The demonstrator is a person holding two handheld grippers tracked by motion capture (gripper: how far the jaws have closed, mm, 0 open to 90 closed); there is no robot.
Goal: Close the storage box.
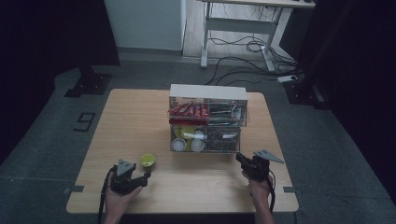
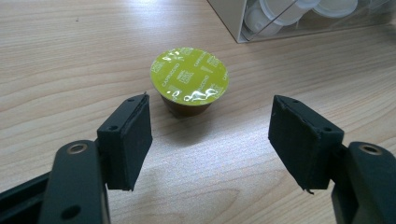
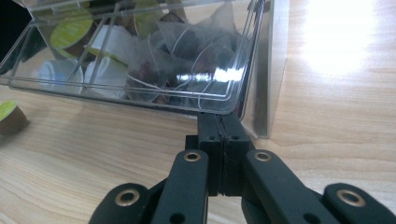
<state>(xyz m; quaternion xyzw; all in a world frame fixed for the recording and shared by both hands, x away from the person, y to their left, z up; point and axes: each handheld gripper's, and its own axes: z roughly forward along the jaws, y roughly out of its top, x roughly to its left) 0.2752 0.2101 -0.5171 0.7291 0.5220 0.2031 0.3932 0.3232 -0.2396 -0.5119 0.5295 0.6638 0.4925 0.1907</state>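
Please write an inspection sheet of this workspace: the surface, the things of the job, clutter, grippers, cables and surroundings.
Surface: wooden table, light grain, bare around the work.
Job's things: green-lidded coffee capsule upright on the table; clear drawer organizer, lower drawer pulled out, holding capsules, white cups and tea bags.
Clutter: nothing seen.
Grippers: left gripper open, the capsule just beyond its pads, untouched; right gripper shut, its tips at the drawer's front edge.
Cables: a cable trails from each gripper; loose cables on the floor.
Surroundings: grey floor, white desk frame behind, dark stands at both sides.
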